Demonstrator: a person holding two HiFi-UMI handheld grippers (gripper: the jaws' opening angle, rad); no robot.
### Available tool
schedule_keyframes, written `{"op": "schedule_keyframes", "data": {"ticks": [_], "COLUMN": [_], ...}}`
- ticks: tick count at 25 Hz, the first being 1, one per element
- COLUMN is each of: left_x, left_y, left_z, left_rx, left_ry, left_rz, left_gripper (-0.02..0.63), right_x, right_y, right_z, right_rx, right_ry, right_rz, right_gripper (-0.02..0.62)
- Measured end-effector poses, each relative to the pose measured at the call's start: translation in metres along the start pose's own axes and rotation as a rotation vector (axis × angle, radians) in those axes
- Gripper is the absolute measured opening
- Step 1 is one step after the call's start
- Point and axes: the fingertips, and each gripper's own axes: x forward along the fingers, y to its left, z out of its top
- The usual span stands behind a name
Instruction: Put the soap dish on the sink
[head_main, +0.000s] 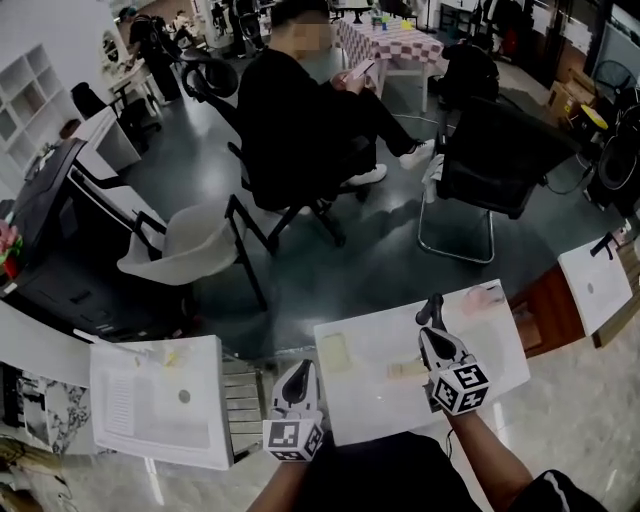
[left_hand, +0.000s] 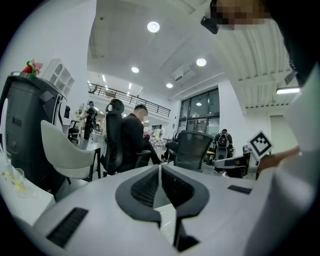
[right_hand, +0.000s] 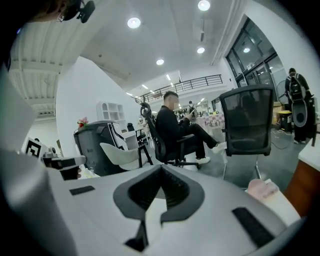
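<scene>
A pale yellow-green rectangular soap dish (head_main: 335, 352) lies on the white table (head_main: 490, 365), with a small cream block (head_main: 405, 368) to its right and a pink thing (head_main: 483, 297) at the far right corner. The white sink (head_main: 130, 420) stands to the left of the table. My left gripper (head_main: 300, 372) hovers at the table's near left edge, shut and empty; in the left gripper view its jaws (left_hand: 160, 166) meet at the tips. My right gripper (head_main: 432, 305) is raised above the table's middle right, shut on nothing, jaws (right_hand: 161, 167) touching. The pink thing (right_hand: 262, 189) shows right of them.
Small yellowish items (head_main: 170, 355) sit on the sink's far rim. Beyond the table a person in black (head_main: 300, 110) sits on an office chair, flanked by a white chair (head_main: 190, 245) and a black chair (head_main: 495, 170). A wooden cabinet (head_main: 550, 310) stands at the right.
</scene>
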Motion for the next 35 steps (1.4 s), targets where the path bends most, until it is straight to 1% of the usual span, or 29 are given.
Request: {"op": "schedule_keyframes", "data": {"ticks": [3,7,14,18,23,29,35], "left_x": [0.008,0.016,0.026,0.029,0.028,0.031,0.026], "left_y": [-0.021,-0.046,-0.078,-0.093,-0.100,-0.115,-0.107], "left_z": [0.009,0.022,0.032,0.033,0.032,0.038,0.039], "left_rx": [0.015,0.027,0.060,0.070,0.100,0.113,0.110], "left_ry": [-0.016,-0.044,-0.092,-0.093,-0.090,-0.100,-0.094], "left_rz": [0.009,0.032,0.072,0.083,0.086,0.091,0.098], "left_gripper": [0.021,0.021,0.021,0.021,0.021,0.021,0.021], "right_x": [-0.022,-0.046,-0.073,-0.080,-0.085,-0.093,-0.089], "right_y": [-0.013,-0.034,-0.064,-0.080,-0.086,-0.090,-0.079], "right_z": [0.023,0.044,0.062,0.067,0.068,0.073,0.073], "right_rx": [-0.029,-0.070,-0.140,-0.141,-0.145,-0.144,-0.148], "right_ry": [-0.049,-0.089,-0.136,-0.154,-0.178,-0.202,-0.200], "right_rz": [0.001,-0.001,0.007,0.002,-0.002,0.011,0.016], "right_gripper": [0.000,0.000,-0.002,-0.002,-0.002,-0.002,-0.002]}}
